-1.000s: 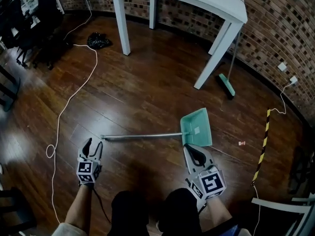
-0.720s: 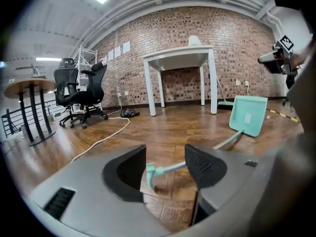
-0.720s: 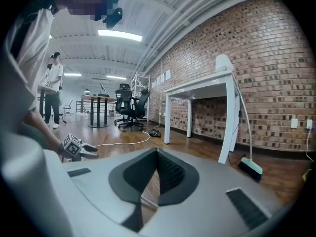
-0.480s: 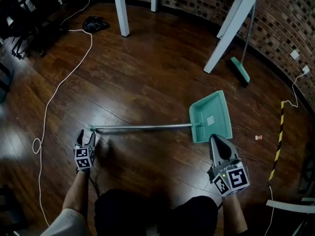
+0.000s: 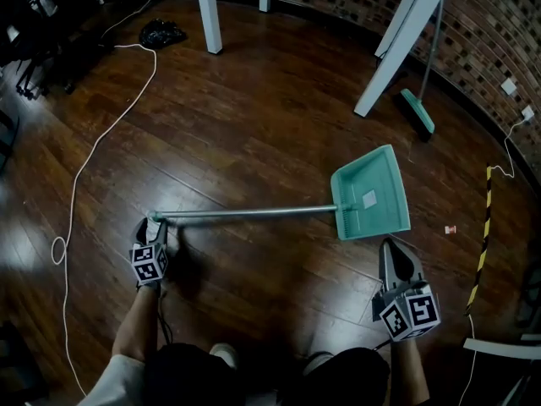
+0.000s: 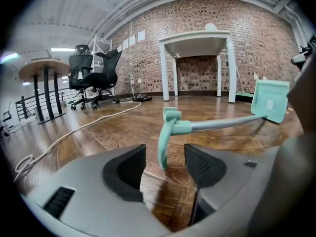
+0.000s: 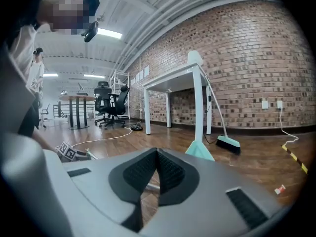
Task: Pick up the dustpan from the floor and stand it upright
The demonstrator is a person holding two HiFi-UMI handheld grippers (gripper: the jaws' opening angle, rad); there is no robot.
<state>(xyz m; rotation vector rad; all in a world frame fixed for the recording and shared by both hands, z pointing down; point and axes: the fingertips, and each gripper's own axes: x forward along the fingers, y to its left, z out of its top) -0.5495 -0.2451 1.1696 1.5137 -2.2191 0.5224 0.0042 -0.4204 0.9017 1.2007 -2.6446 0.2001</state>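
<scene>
While the long-handled teal plastic dustpan point(image 5: 372, 194) lies flat on the dark wooden floor point(image 5: 254, 125), its hooked tip point(image 6: 165, 132) between the jaws of the left gripper point(image 5: 152, 227), which have just been opening and stand spread, a shallow pinch may let it twist free, the right gripper point(image 5: 397, 252) being pressed together, empty, near the pan.

The left tool point(image 5: 153, 227) is low at the near left, pointing away and somewhat downward. Its marker cube point(image 5: 148, 262) faces up, with the left forearm point(image 5: 135, 328) stretched out behind it. Its jaws have just been opening and now stand wide apart. The hooked end of the dustpan handle point(image 6: 167, 132) sits in the gap at their tips, and neither pad presses on it. The right tool point(image 5: 396, 248) is at the near right and also aims away. Its jaws are closed together with nothing between them, and the right forearm point(image 5: 406, 366) is behind it.
</scene>
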